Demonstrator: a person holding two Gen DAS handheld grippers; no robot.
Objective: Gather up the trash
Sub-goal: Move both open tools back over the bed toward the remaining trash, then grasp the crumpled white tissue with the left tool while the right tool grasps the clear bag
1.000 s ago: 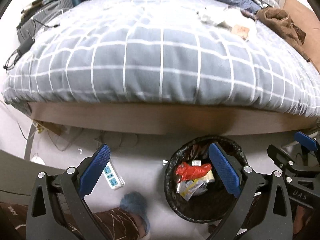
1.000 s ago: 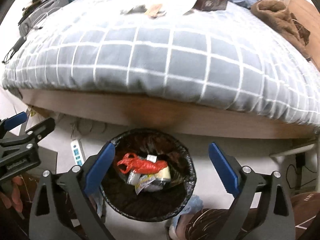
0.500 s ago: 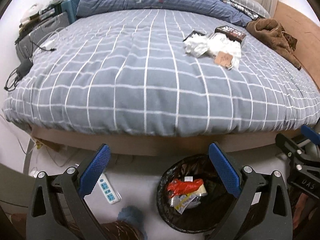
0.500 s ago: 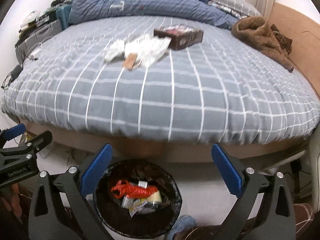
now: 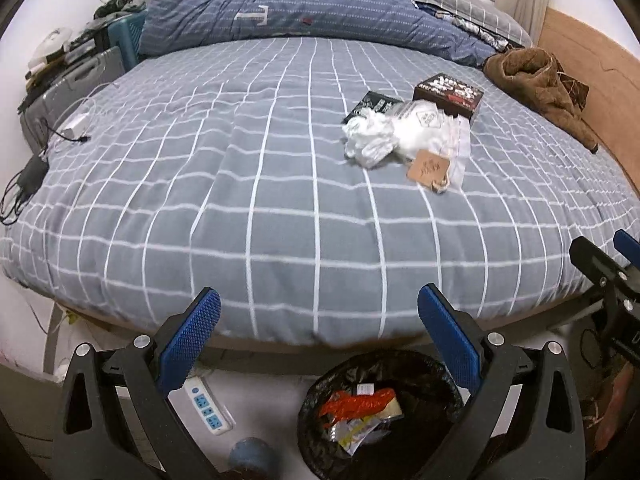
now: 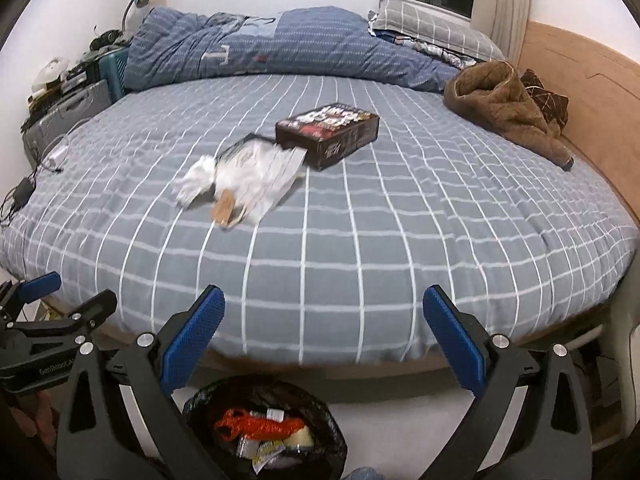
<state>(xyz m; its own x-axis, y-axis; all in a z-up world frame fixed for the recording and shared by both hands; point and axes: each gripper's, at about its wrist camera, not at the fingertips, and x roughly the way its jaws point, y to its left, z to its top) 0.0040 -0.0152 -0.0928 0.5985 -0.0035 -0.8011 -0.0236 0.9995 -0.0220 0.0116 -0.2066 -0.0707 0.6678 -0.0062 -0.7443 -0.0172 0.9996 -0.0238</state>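
Observation:
On the grey checked bed (image 5: 280, 200) lies a heap of trash: crumpled white tissue (image 5: 370, 138), clear plastic wrap (image 5: 430, 128), a brown paper tag (image 5: 428, 166) and a dark box (image 5: 450, 92). The same heap shows in the right wrist view: tissue (image 6: 196, 182), wrap (image 6: 260, 172), tag (image 6: 224, 208), box (image 6: 330, 134). A black-lined bin (image 5: 380, 404) with red and mixed trash stands on the floor below the bed edge, also seen in the right wrist view (image 6: 266, 432). My left gripper (image 5: 318, 340) and right gripper (image 6: 324, 338) are open, empty, above the bin.
A brown garment (image 6: 506, 108) lies at the bed's right by the wooden headboard (image 6: 580, 92). A blue duvet (image 6: 280, 44) is bunched at the far side. A power strip (image 5: 206, 404) lies on the floor. Cables and a charger (image 5: 34, 172) lie at the bed's left edge.
Both grippers have risen and tilted up from the bin. The bed top and the trash heap have come into full view. Both stay open.

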